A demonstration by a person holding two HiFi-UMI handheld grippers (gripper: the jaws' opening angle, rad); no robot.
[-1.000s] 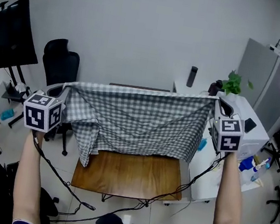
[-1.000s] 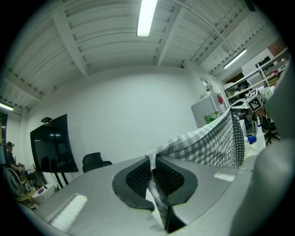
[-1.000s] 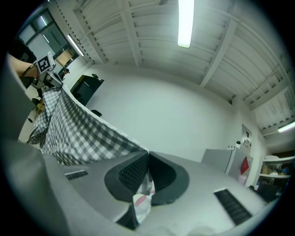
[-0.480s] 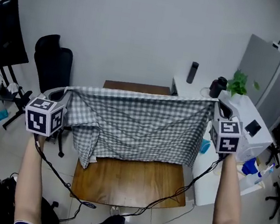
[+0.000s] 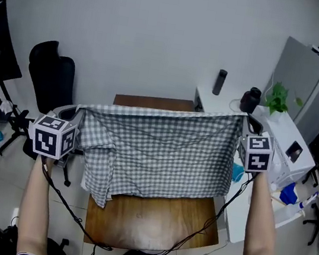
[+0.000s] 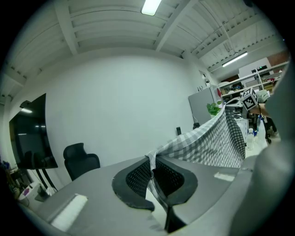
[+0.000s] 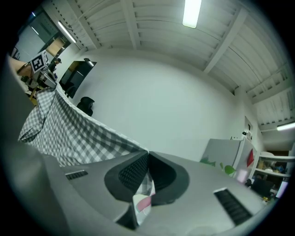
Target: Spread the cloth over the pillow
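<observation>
A grey-and-white checked cloth (image 5: 161,154) hangs stretched between my two grippers above a wooden table (image 5: 149,227). My left gripper (image 5: 80,110) is shut on the cloth's top left corner, where a fold droops down. My right gripper (image 5: 246,117) is shut on the top right corner. In the left gripper view the cloth (image 6: 212,140) runs out from between the closed pads (image 6: 138,175). In the right gripper view the cloth (image 7: 69,129) does the same, with a corner hanging below the pads (image 7: 133,173). No pillow shows in any view; the cloth hides most of the tabletop.
A black office chair (image 5: 51,74) stands left of the table. At the right, a white desk (image 5: 279,131) carries a dark bottle (image 5: 219,82) and a plant (image 5: 278,99), beside a grey cabinet (image 5: 305,78). Cables (image 5: 73,218) hang from both grippers.
Both grippers have carried the stretched cloth lower in the picture. The table's far edge now shows behind the cloth's top hem, and the creases across the cloth have flattened.
</observation>
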